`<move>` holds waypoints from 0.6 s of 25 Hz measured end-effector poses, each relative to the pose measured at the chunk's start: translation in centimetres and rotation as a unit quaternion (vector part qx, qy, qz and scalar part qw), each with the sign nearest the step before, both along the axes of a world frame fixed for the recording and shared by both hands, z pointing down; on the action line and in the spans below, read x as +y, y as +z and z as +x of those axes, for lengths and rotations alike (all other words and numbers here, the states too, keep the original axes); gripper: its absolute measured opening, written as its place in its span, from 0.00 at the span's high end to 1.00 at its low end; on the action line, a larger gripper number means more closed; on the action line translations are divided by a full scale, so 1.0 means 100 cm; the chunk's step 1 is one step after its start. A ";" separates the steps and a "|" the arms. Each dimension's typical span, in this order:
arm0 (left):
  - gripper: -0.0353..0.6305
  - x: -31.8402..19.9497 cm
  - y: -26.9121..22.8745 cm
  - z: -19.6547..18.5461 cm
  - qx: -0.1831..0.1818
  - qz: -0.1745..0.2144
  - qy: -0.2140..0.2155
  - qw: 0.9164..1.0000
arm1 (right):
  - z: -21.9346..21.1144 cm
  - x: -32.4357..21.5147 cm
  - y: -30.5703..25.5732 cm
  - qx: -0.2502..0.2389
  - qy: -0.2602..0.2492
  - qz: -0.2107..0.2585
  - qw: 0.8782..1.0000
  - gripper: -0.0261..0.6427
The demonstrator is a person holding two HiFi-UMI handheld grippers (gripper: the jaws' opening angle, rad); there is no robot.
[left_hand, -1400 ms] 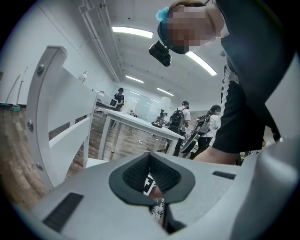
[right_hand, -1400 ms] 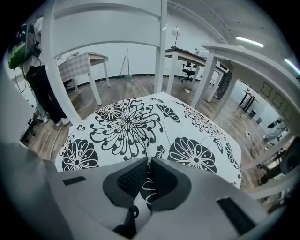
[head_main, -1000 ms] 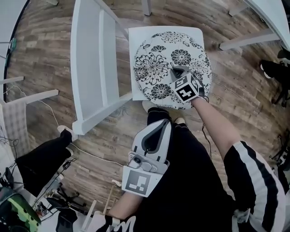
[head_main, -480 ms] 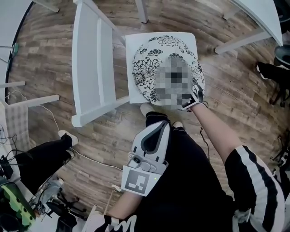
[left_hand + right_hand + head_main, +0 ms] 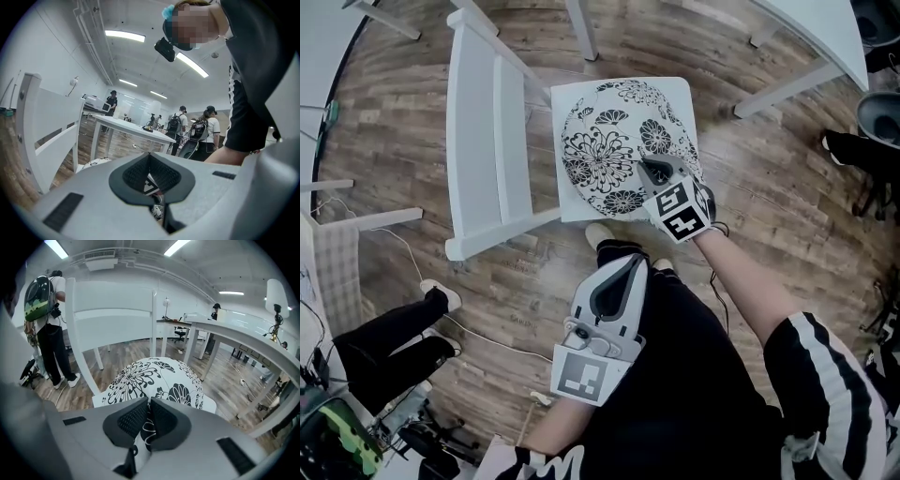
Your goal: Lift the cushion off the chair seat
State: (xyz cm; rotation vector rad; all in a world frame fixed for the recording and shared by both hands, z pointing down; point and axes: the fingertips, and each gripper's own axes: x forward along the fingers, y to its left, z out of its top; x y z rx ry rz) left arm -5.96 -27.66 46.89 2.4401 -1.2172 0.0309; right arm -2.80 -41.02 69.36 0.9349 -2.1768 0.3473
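A round cushion (image 5: 614,141) with a black-and-white flower print lies on the white chair's seat (image 5: 570,208). My right gripper (image 5: 651,171) is shut on the cushion's near right edge, and that edge is raised off the seat. In the right gripper view the printed fabric (image 5: 154,378) is pinched between the dark pads (image 5: 133,420), with the chair's backrest (image 5: 112,310) behind. My left gripper (image 5: 619,274) hangs low over the person's lap, apart from the chair. Its jaws meet at the tips with nothing held (image 5: 149,157).
The chair's slatted backrest (image 5: 492,131) lies to the left of the seat. White table legs (image 5: 787,89) stand at the upper right. Another person's legs (image 5: 389,337) and cables are at the lower left, a shoe (image 5: 848,145) at the right. Several people stand by a white table (image 5: 131,127).
My right gripper has risen with the cushion's near edge in it, so the cushion tilts up from the seat on that side. The left gripper has hardly moved.
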 end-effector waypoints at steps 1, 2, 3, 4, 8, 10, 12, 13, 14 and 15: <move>0.94 -0.001 -0.001 0.000 0.001 0.000 0.000 1.000 | 0.000 0.000 -0.003 -0.003 0.001 0.001 1.000 0.91; 0.94 -0.001 -0.002 0.000 0.001 0.000 0.001 1.000 | 0.000 0.001 -0.007 -0.005 0.001 0.002 1.000 0.91; 0.94 -0.002 -0.003 0.000 0.000 0.001 0.002 1.000 | 0.000 0.001 -0.010 -0.008 0.001 0.003 1.000 0.92; 0.94 -0.003 -0.004 0.001 -0.001 0.002 0.003 1.000 | 0.000 0.001 -0.014 -0.011 0.002 0.005 1.000 0.92; 0.94 -0.005 -0.010 0.002 0.000 0.009 -0.001 1.000 | 0.001 0.001 -0.029 -0.022 0.003 0.014 1.000 0.92; 0.94 -0.005 -0.013 0.002 -0.001 0.013 -0.001 1.000 | 0.002 0.001 -0.035 -0.024 0.003 0.018 1.000 0.92; 0.94 -0.005 -0.017 0.003 -0.003 0.016 -0.001 1.000 | 0.001 0.001 -0.043 -0.030 0.004 0.022 0.999 0.92; 0.94 -0.006 -0.019 0.003 -0.003 0.017 -0.002 1.000 | 0.001 0.001 -0.047 -0.033 0.005 0.024 0.999 0.92; 0.94 -0.006 -0.021 0.003 -0.002 0.018 -0.003 1.000 | 0.002 0.001 -0.051 -0.036 0.006 0.025 0.999 0.92; 0.94 -0.007 -0.023 0.003 -0.002 0.020 -0.003 1.000 | 0.002 0.001 -0.055 -0.039 0.007 0.027 0.999 0.92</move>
